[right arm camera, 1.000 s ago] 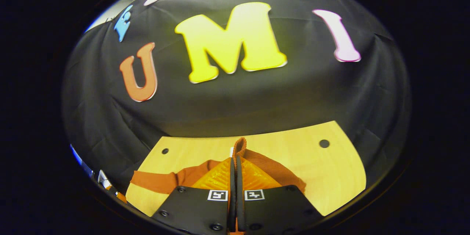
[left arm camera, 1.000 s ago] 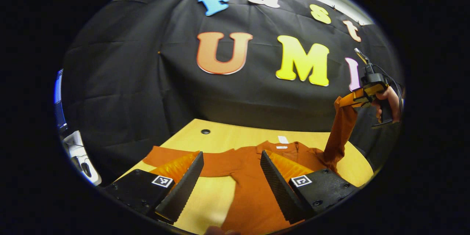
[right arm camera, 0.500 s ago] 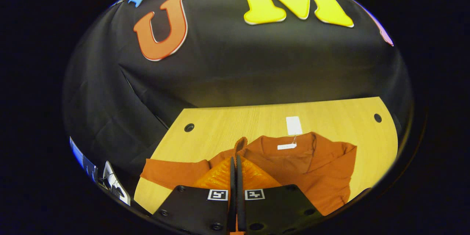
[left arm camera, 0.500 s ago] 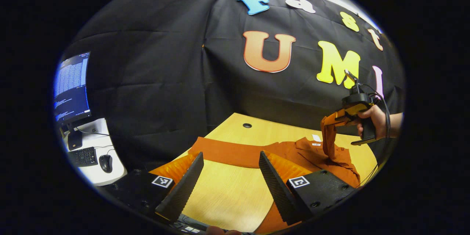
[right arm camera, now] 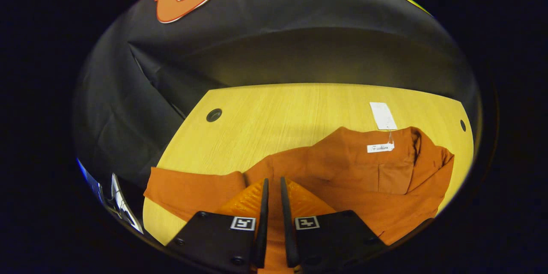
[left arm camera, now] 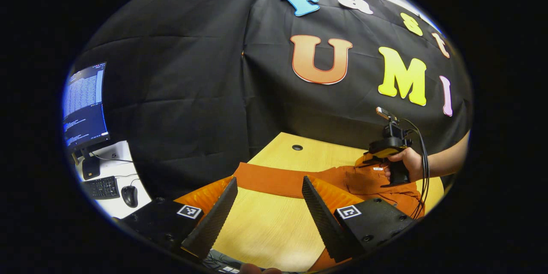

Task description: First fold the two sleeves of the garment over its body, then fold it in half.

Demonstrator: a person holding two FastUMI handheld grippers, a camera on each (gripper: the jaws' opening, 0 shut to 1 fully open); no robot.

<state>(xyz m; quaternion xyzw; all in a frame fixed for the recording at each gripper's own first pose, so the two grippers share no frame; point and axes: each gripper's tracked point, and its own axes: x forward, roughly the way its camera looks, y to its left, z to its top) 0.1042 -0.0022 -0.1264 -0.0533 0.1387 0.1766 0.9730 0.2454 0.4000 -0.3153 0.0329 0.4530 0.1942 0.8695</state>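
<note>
With my right gripper (right arm camera: 272, 205) parted a crack over the soft, limp garment (right arm camera: 342, 180) lying on the table (right arm camera: 278, 115), and my left gripper (left arm camera: 267, 205) wide open and empty, I'd pinch the outstretched left sleeve (left arm camera: 274, 177) at its cuff.

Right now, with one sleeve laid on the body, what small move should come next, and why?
Probably bring the left gripper forward to the long rust-orange sleeve lying flat across the pale wooden table. Its jaws stand wide open above bare wood, short of that sleeve. The right gripper, jaws slightly parted, sits low over the rust-orange garment, whose other sleeve looks already folded on.
</note>
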